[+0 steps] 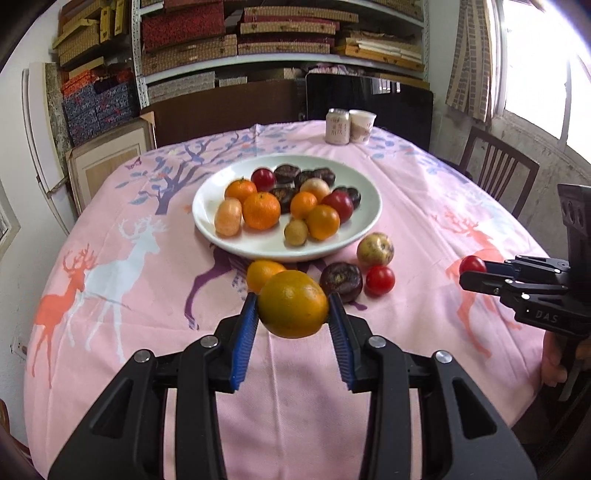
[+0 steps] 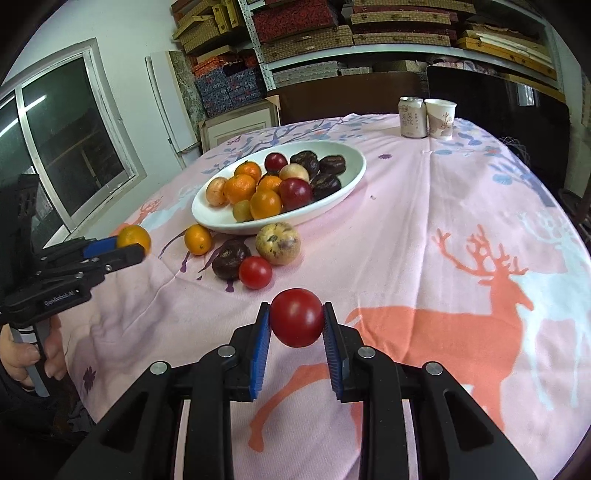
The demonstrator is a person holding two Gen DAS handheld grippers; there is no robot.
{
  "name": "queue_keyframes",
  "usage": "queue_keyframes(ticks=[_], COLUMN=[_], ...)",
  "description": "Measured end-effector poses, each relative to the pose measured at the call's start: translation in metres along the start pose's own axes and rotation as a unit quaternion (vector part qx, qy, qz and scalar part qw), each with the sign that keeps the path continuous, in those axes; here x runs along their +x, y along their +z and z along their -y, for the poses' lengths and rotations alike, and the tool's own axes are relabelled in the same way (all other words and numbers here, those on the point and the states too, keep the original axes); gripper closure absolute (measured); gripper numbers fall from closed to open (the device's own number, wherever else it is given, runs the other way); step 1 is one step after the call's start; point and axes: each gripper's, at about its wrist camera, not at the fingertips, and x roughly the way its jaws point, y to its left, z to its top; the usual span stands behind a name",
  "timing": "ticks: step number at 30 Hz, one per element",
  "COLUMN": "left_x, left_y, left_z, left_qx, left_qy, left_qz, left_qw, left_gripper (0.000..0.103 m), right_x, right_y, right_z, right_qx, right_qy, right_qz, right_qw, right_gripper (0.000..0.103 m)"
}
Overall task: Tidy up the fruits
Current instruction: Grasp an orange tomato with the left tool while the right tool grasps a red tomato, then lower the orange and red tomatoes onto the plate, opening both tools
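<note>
Table: a round top under a pink cloth (image 1: 413, 192) printed with deer and trees.
Room: shelves of flat patterned boxes (image 1: 280, 33) behind the table, a window (image 2: 70, 140) to one side, a wooden chair (image 1: 498, 166) at the far edge.
Far edge: a drink can (image 2: 412, 117) and a paper cup (image 2: 441, 118) stand touching each other.
Left gripper (image 1: 291, 306): blue pads pressed on both sides of an orange (image 1: 292, 303), held clear of the cloth.
Right gripper (image 2: 296, 318): jaws nearly together, clamped on a red tomato (image 2: 296, 317) above the cloth.
Plate (image 1: 347, 243): white and shallow, piled with oranges, red tomatoes, dark brown fruits and pale yellowish ones.
Loose fruit: just in front of the plate lie a small orange (image 2: 198, 240), a dark brown fruit (image 2: 229, 258), a speckled pale fruit (image 2: 277, 243) and another tomato (image 2: 255, 272), close together.
</note>
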Motion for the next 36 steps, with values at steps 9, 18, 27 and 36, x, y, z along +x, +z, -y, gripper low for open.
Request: queue_keyframes(ticks=[9, 18, 27, 36], left_x=[0.027, 0.110, 0.117, 0.073], left_y=[0.066, 0.083, 0.085, 0.060], left_z=[-0.012, -0.027, -0.035, -0.041], left_qx=[0.009, -0.012, -0.009, -0.016], left_qy=[-0.023, -0.027, -0.012, -0.010], left_qz=[-0.005, -0.059, -0.033, -0.021], left_qw=[0.9997, 0.9979, 0.9993, 0.9996], left_gripper=[0.066, 0.066, 0.029, 0.019], right_x=[-0.017, 0.096, 0.151, 0.085], right_y=[0.112, 0.182, 0.188, 0.163], right_z=[-0.013, -0.023, -0.033, -0.026], right_qx=[-0.046, -0.061, -0.063, -0.052], right_qy=[-0.007, -0.010, -0.022, -0.026], right_qz=[0.049, -0.006, -0.029, 0.006], right_qw=[0.998, 0.998, 0.997, 0.998], right_gripper=[0.075, 0.075, 0.059, 0.046])
